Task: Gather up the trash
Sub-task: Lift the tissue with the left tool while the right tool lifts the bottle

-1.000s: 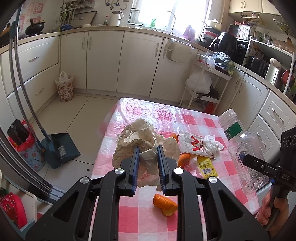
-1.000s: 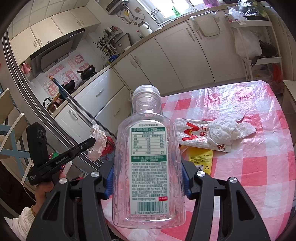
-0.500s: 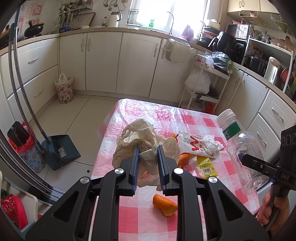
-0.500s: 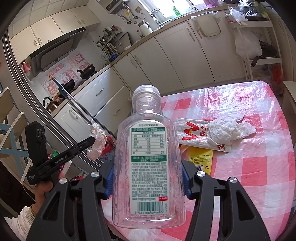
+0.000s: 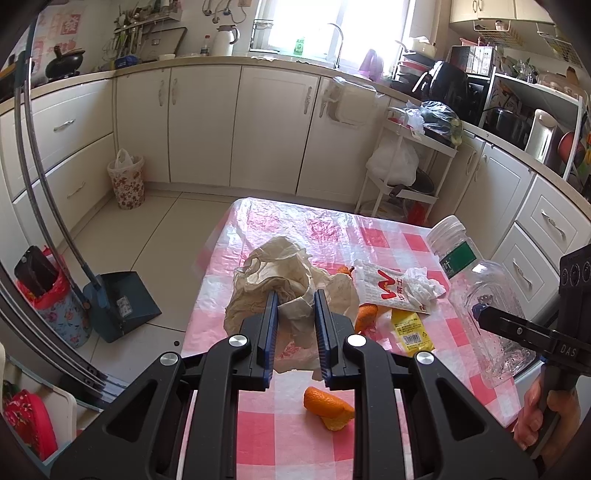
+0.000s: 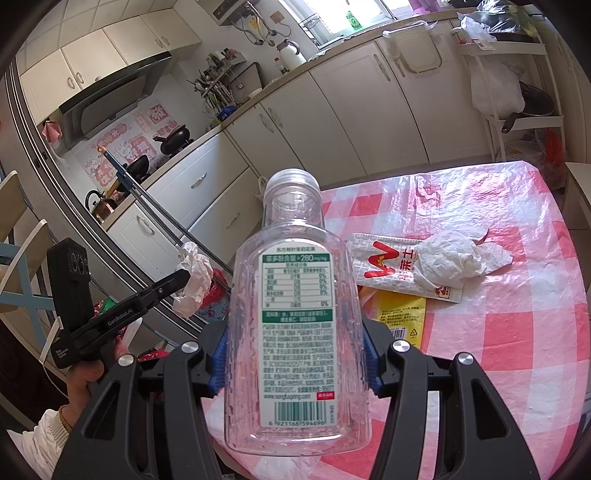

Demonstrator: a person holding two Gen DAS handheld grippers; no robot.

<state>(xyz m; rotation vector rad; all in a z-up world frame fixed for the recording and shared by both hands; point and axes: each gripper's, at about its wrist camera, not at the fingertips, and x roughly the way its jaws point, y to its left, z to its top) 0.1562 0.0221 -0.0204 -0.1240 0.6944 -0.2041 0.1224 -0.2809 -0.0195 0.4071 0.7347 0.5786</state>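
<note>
Right gripper [image 6: 291, 365] fingers clamp the empty plastic bottle [image 6: 295, 332] above the desk [image 6: 517, 325] while left gripper [image 5: 293, 314] fingers pinch the thin plastic bag [image 5: 280, 284], so honestly the flimsy film could slip free.

Beyond the jaws, cream cabinet doors with metal handles [image 5: 273, 125] run under a pale countertop [image 5: 184, 61] that wraps the kitchen on both sides. A bright window [image 5: 332, 26] glares straight ahead above them, washing the pale tiled floor [image 5: 155, 229] with daylight. Left of the jaws stand a floral-patterned waste bin lined with a white bag [image 5: 126, 179] and a dark blue dustpan [image 5: 122, 302]. Ahead to the right is a white wire trolley [image 5: 410, 170], and a dark range hood [image 6: 110, 99] hangs upper left
</note>
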